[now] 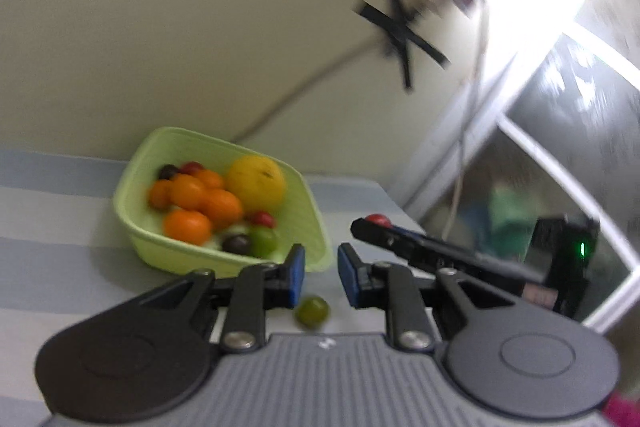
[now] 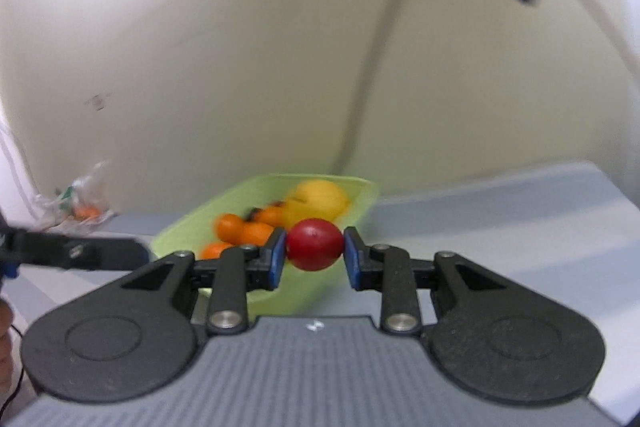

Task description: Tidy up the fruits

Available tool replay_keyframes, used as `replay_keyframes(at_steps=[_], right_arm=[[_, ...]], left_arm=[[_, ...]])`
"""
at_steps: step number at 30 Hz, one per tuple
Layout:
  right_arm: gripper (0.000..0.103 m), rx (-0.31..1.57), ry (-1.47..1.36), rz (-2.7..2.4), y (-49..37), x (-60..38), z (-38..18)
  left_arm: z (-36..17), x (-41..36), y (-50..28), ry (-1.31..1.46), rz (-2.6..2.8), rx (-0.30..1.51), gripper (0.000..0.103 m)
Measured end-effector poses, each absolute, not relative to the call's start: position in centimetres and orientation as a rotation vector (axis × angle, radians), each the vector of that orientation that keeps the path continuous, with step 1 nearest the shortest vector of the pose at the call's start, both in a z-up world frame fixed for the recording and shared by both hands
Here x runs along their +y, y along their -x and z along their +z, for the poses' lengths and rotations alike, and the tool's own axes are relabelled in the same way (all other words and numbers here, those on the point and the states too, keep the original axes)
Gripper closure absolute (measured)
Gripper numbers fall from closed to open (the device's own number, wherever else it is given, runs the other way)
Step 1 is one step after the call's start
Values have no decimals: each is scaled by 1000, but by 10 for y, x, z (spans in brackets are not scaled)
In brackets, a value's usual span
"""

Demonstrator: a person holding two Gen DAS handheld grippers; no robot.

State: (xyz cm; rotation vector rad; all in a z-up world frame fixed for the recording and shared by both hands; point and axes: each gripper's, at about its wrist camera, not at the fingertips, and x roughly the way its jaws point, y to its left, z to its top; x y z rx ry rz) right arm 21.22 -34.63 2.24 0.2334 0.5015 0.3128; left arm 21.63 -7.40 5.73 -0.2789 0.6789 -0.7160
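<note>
A light green basket (image 1: pixel 152 247) on the striped cloth holds several oranges (image 1: pixel 187 225), a big yellow fruit (image 1: pixel 256 182), red, dark and green small fruits. My left gripper (image 1: pixel 321 277) is open and empty, just in front of the basket, above a loose green fruit (image 1: pixel 313 311) on the cloth. My right gripper (image 2: pixel 315 253) is shut on a red fruit (image 2: pixel 315 243) and holds it in the air before the basket (image 2: pixel 360 187). It also shows in the left wrist view (image 1: pixel 376 223), right of the basket.
A striped blue-grey cloth (image 1: pixel 48 267) covers the table. A cream wall (image 1: pixel 200 27) with a black taped cross (image 1: pixel 400 27) and a cable stands behind. A plastic bag with an orange (image 2: pixel 82 207) lies at the far left. A window (image 1: pixel 560 147) is at the right.
</note>
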Motion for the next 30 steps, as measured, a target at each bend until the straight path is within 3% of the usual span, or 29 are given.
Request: replay_keyframes(at_steps=[8, 15, 18, 21, 30], right_arm=[[70, 529, -262, 270, -186, -380, 11], [70, 537, -265, 326, -190, -370, -3], [70, 539, -250, 328, -188, -367, -4], [70, 531, -259, 337, -184, -366, 0], [70, 573, -259, 470, -117, -331, 3]], left_arm=[[30, -164, -176, -225, -551, 559, 66], [11, -177, -193, -232, -520, 659, 66], [6, -175, -203, -210, -480, 676, 76], [9, -162, -200, -140, -487, 691, 77], [31, -106, -105, -102, -644, 652, 77]])
